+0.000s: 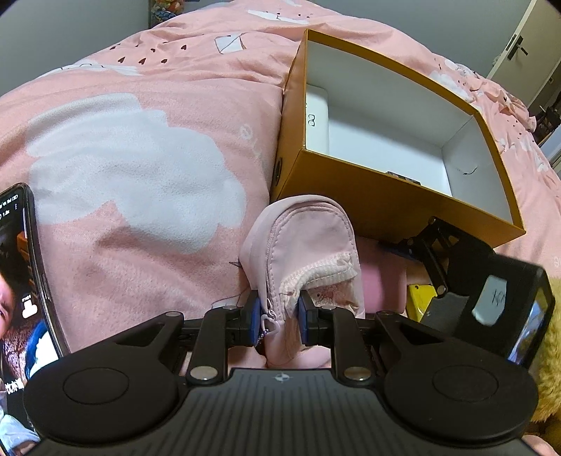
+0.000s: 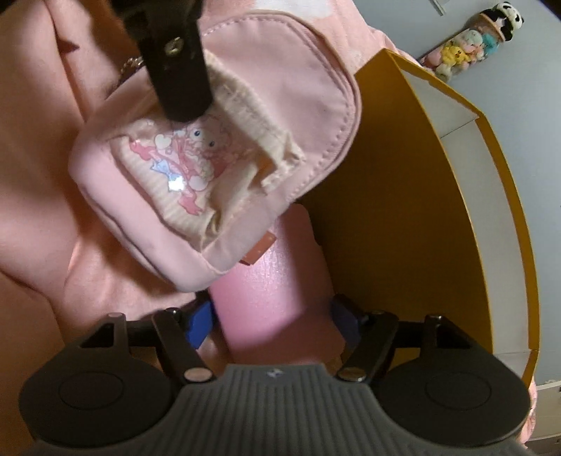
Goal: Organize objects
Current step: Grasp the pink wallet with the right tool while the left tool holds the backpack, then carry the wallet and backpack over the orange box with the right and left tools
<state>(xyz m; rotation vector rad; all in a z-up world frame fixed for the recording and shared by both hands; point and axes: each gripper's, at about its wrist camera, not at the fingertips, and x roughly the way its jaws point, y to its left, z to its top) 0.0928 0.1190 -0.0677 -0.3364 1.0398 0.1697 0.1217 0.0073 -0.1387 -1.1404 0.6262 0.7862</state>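
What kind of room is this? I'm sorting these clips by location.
Most likely a bedroom: the pink blanket with cloud prints covers a soft bed-like surface, a door stands behind it, and a jar of plush toys sits by the wall.

- This is a bedroom in a home, with everything resting on a bed rather than on a table.
- A pink blanket [image 1: 140,147] with white clouds and small hearts covers the bed from edge to edge and lies soft and rumpled.
- A pale wall [image 1: 63,24] stands behind the far edge of the bed, and a white door [image 1: 526,45] with a dark handle shows at the far right corner.
- A tall clear jar of small plush toys [image 2: 466,49], topped by a panda, stands against the wall.
- Personal belongings lie on the bed: an open orange cardboard box [image 1: 350,196], a small pink pouch [image 1: 301,242] and a phone [image 1: 21,280] with a lit screen.
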